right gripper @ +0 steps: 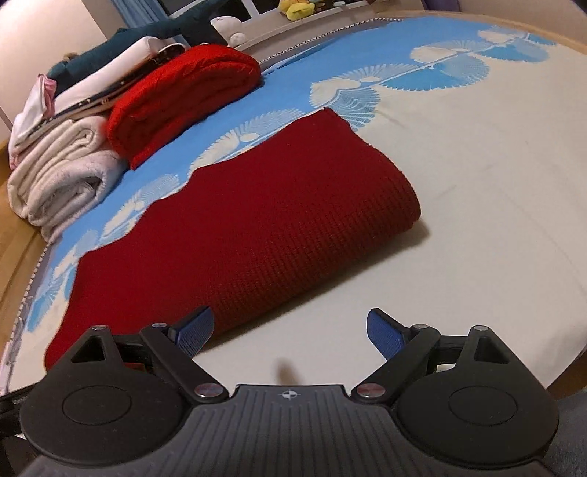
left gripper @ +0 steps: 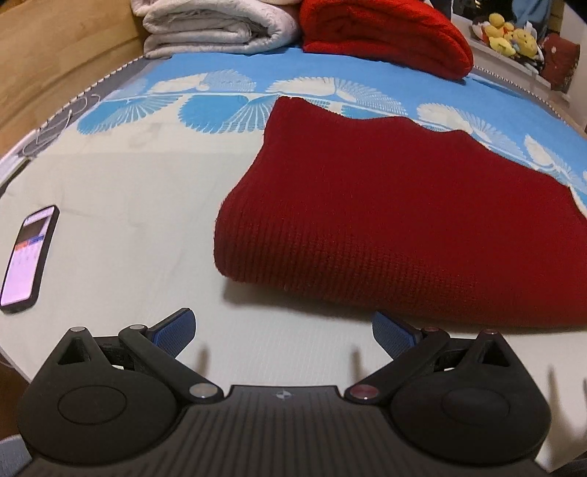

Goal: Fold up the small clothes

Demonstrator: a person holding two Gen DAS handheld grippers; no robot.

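Note:
A dark red knitted garment (left gripper: 396, 216) lies folded flat on the cream and blue cloth (left gripper: 139, 205). It also shows in the right wrist view (right gripper: 264, 227). My left gripper (left gripper: 283, 332) is open and empty, just in front of the garment's near left corner. My right gripper (right gripper: 290, 330) is open and empty, at the garment's near edge, with its left fingertip (right gripper: 196, 326) over the fabric.
A phone (left gripper: 29, 257) with a lit screen lies at the left. A folded bright red knit (left gripper: 385, 33) and folded white towels (left gripper: 216, 29) sit at the back; both also show in the right wrist view (right gripper: 183, 95) (right gripper: 62, 176). Plush toys (left gripper: 510, 33) stand behind.

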